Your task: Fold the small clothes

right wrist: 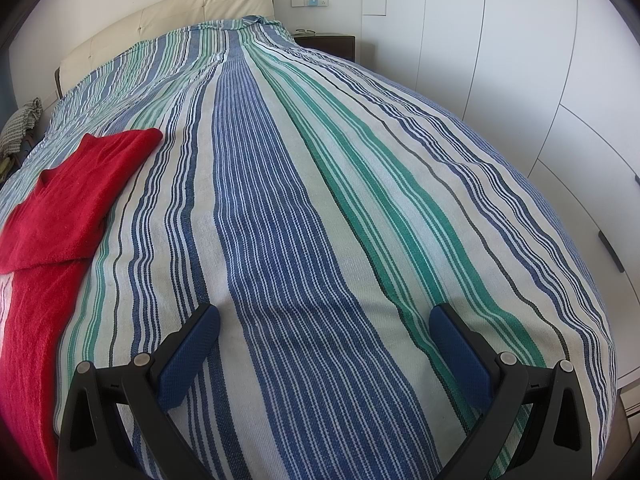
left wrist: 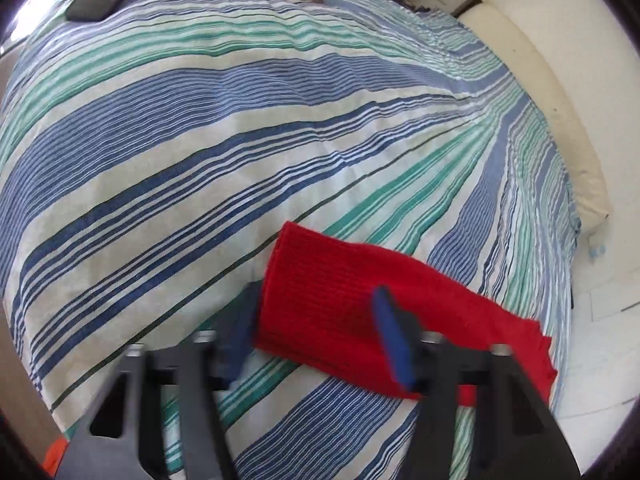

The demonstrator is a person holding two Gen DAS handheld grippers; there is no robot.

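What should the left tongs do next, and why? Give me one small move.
Probably close the left tongs on the red cloth: it lies between their fingers, which stand apart and seem not yet to pinch it. The right tongs hang open over the bedspread, away from it.

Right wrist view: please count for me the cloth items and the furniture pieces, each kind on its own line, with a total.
red garment: 1
striped bedcover: 1
checked cloth beside the bed: 1
bed with cream headboard: 1
dark nightstand: 1
white wardrobe: 1
Total: 6
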